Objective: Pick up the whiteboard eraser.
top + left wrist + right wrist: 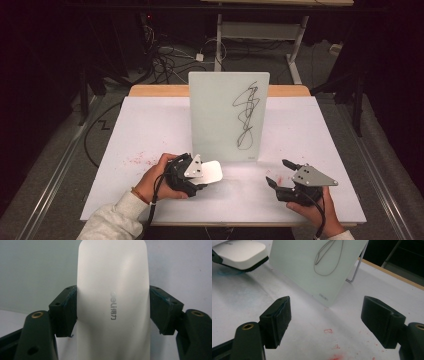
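Observation:
A white glass board (228, 116) stands upright on a wire prop in the middle of the table, with a black scribble (247, 114) down its right half. My left gripper (196, 173) is shut on a white eraser (211, 171) with a dark felt underside, held just left of the board's lower edge. In the left gripper view the eraser (113, 302) is clamped between both jaws. My right gripper (278, 172) hovers open over the table at the board's lower right. In the right gripper view the gripper (325, 320) has nothing between its fingers, with the board (317, 267) ahead and the eraser (239, 253) at upper left.
The white table sheet (150, 130) carries red marker smudges (137, 159) at the left and some (332, 345) below the right gripper. A wooden edge (155, 90) runs behind the board. Cables (165, 60) and a desk frame (260, 30) lie on the floor beyond.

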A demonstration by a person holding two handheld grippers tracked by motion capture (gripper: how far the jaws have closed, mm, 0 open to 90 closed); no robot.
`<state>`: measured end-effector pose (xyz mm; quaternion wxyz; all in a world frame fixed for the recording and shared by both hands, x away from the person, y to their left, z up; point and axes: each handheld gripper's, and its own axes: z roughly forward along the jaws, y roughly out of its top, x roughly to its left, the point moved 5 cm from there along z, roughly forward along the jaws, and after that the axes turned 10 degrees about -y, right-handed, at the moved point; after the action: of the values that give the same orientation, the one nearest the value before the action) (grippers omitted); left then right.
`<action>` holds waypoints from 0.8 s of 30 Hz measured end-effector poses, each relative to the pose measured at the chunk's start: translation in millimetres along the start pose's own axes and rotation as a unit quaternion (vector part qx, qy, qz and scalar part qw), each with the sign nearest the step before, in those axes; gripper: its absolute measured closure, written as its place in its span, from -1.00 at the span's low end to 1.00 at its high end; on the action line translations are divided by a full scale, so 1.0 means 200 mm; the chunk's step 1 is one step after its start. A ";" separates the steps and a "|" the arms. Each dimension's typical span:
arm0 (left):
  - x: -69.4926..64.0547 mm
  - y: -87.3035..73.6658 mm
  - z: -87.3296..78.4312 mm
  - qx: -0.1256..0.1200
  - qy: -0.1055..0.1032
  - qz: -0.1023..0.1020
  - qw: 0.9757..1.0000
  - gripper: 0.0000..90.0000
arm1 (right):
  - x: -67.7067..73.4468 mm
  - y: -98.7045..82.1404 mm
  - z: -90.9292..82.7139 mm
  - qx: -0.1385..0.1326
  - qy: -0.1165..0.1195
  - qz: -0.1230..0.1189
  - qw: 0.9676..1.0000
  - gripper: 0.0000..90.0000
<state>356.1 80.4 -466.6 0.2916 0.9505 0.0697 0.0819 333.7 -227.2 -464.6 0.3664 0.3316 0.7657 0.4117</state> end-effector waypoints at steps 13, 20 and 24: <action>0.04 0.01 -0.05 -0.079 0.071 -0.044 0.993 -0.35 | -0.02 0.01 0.00 -0.007 -0.016 0.005 1.000 -0.45; 0.07 0.04 -0.05 -0.117 0.086 -0.062 0.987 -0.35 | -0.03 0.01 0.00 -0.006 -0.022 0.006 1.000 -0.45; 0.07 0.07 -0.04 -0.128 0.106 -0.065 0.984 -0.35 | -0.03 0.00 0.00 -0.006 -0.024 0.002 1.000 -0.45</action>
<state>370.2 75.0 -450.1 0.4069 0.8845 0.1507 0.1716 336.6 -232.2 -462.5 0.3862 0.3408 0.7532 0.4091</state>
